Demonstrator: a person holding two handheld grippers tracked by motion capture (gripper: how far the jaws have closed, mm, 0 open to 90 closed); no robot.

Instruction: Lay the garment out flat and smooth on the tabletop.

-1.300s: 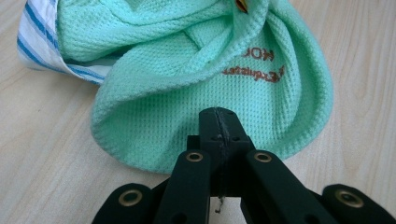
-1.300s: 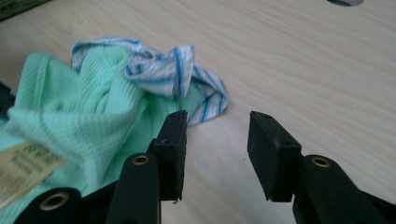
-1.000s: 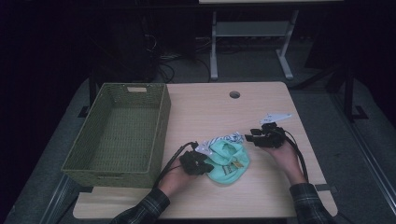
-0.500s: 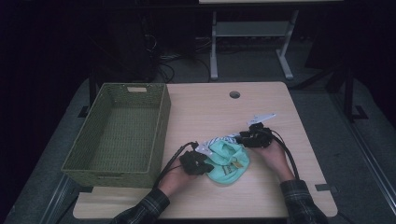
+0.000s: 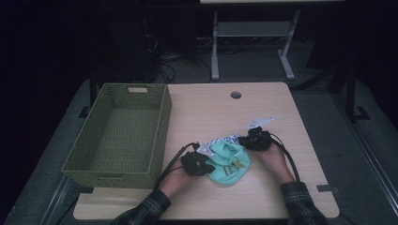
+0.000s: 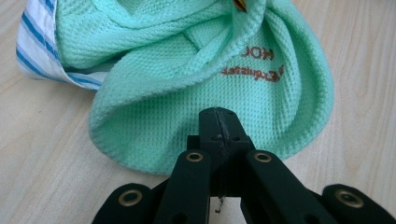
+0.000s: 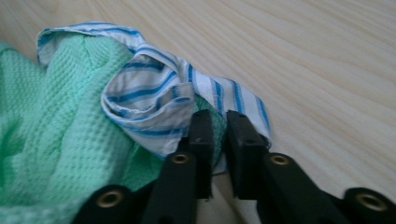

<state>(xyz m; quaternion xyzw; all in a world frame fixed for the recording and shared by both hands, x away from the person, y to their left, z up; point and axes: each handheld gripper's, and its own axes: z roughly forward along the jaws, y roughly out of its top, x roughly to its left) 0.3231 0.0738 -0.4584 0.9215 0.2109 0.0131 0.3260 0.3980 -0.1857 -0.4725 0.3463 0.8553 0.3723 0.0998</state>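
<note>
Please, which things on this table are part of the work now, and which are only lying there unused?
In use:
- mint-green waffle-knit cloth
- white cloth with blue stripes
- left gripper, shut on the green cloth's edge
- right gripper, just closed on the cloths

Lying about:
- green woven rectangular basket, apart from the cloths
- light wooden table

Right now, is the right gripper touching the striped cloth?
Touching. In the right gripper view the right gripper has its jaws closed on a fold of the striped cloth, which lies bunched with the green towel.
</note>
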